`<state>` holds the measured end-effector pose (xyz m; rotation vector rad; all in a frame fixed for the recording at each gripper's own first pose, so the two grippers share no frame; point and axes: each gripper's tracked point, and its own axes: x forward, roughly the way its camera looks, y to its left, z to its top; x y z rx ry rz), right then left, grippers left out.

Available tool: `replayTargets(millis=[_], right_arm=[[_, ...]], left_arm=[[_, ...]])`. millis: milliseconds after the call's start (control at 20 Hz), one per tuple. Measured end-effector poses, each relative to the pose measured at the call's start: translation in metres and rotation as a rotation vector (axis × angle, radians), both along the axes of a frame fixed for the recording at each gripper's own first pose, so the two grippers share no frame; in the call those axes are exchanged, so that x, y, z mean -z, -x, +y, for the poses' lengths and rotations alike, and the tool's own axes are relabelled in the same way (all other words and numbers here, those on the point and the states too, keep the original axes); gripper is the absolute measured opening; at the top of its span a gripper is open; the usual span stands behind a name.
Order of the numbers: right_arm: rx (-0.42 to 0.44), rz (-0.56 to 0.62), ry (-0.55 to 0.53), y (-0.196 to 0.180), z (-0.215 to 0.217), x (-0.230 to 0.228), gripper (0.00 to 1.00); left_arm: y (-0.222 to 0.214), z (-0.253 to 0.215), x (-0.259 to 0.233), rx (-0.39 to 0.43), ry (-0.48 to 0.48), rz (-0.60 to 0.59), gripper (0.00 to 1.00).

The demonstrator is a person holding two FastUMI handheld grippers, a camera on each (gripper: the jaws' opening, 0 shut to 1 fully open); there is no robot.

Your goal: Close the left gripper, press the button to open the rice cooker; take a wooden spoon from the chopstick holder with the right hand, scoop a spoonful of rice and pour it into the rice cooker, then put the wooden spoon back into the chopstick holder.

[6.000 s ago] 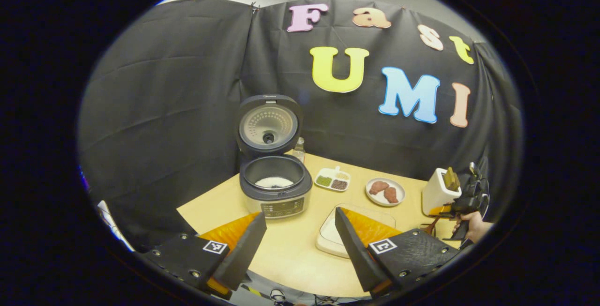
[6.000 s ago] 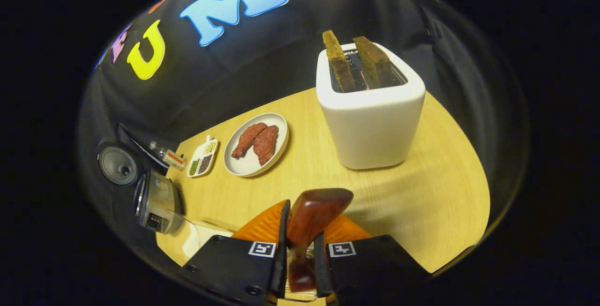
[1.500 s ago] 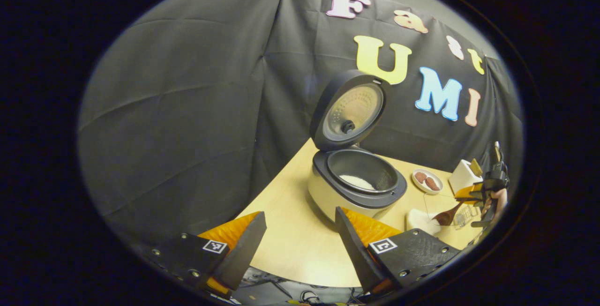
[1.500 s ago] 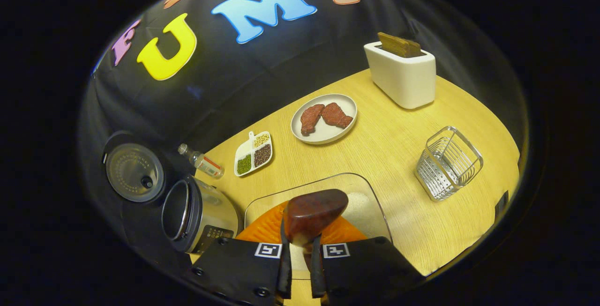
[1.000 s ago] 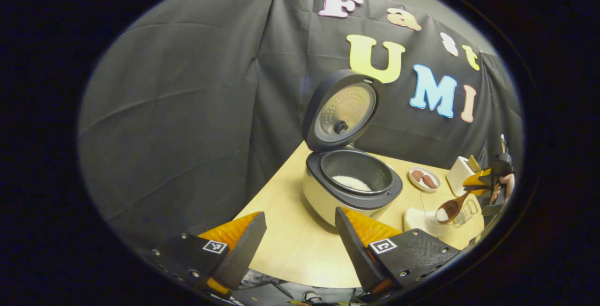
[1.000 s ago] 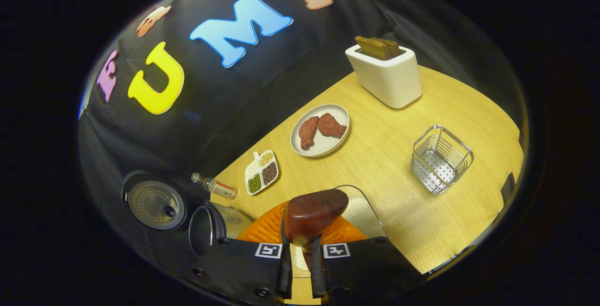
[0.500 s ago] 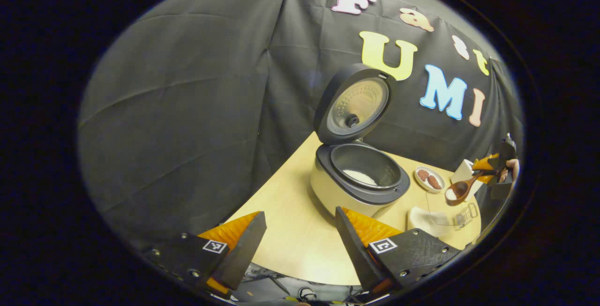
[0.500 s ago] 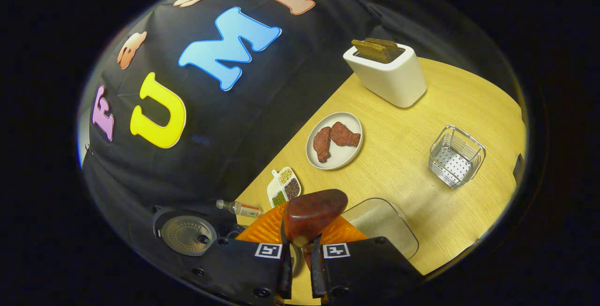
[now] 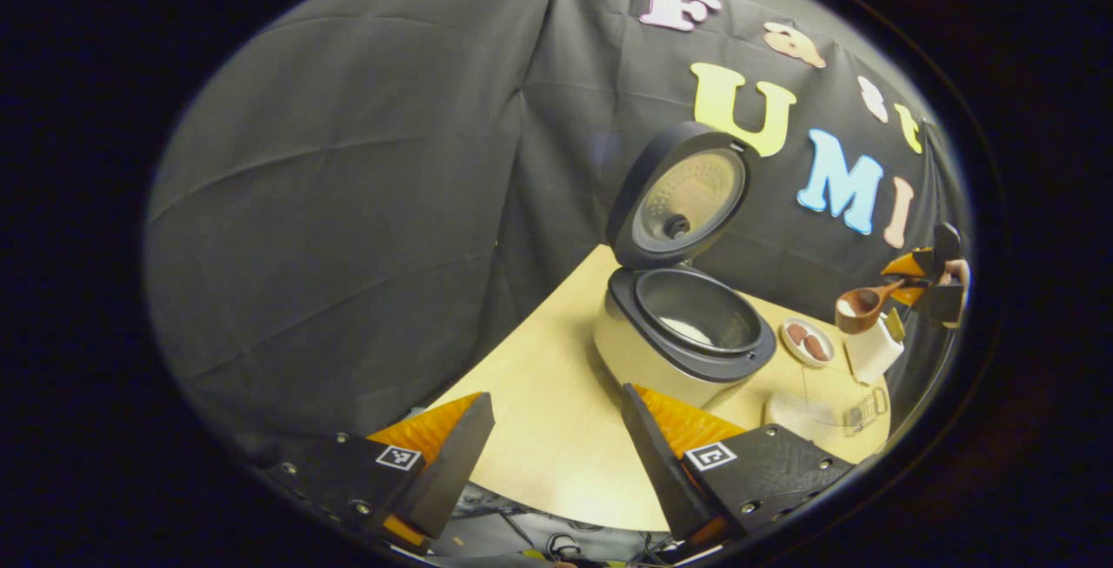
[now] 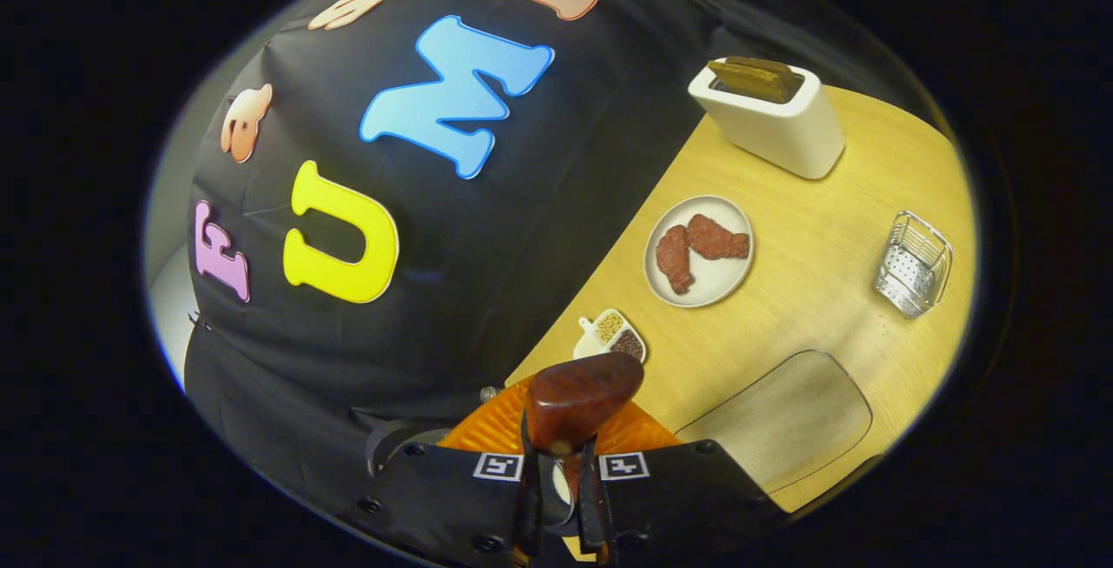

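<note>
Wooden spoon (image 10: pixel 574 398) sits pinched in the right tool (image 10: pixel 556 481); left tool (image 9: pixel 549 455) hangs spread before the lid-up rice cooker (image 9: pixel 683 329).

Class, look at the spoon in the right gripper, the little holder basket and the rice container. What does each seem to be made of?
Spoon: reddish-brown, glossy, likely varnished wood.
Holder basket: silvery thin bars and a perforated floor, probably metal wire.
Rice container: see-through with a faint rim, clear plastic or glass; cannot tell which.
</note>
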<state>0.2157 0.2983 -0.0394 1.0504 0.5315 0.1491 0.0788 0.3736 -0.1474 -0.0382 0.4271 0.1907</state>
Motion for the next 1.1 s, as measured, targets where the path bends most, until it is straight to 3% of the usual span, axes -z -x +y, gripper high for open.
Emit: replayTargets(millis=[250, 300, 400, 450, 700, 800, 850, 1100], right_arm=[[-0.128, -0.059, -0.066, -0.011, 0.071, -0.028, 0.14], [-0.154, -0.062, -0.061, -0.012, 0.085, -0.029, 0.17], [-0.196, -0.064, -0.037, -0.016, 0.111, -0.029, 0.13], [-0.217, -0.068, -0.025, -0.017, 0.123, -0.030, 0.17], [-0.316, -0.088, 0.020, -0.022, 0.180, -0.031, 0.17], [-0.346, -0.093, 0.061, -0.021, 0.197, -0.026, 0.13], [-0.359, -0.098, 0.090, -0.022, 0.202, -0.022, 0.17], [-0.420, -0.155, 0.200, -0.021, 0.228, -0.010, 0.17]], left_arm=[[0.003, 0.018, -0.006, -0.041, -0.006, -0.015, 0.94], [0.005, 0.023, -0.006, -0.053, -0.003, -0.016, 0.94], [0.009, 0.030, -0.003, -0.077, 0.010, -0.013, 0.94], [0.012, 0.034, 0.000, -0.089, 0.018, -0.011, 0.94], [0.028, 0.048, 0.010, -0.146, 0.041, 0.000, 0.94], [0.031, 0.047, 0.010, -0.158, 0.043, 0.004, 0.94], [0.032, 0.045, 0.011, -0.163, 0.041, 0.004, 0.94], [0.044, 0.044, 0.021, -0.204, 0.055, 0.016, 0.94]])
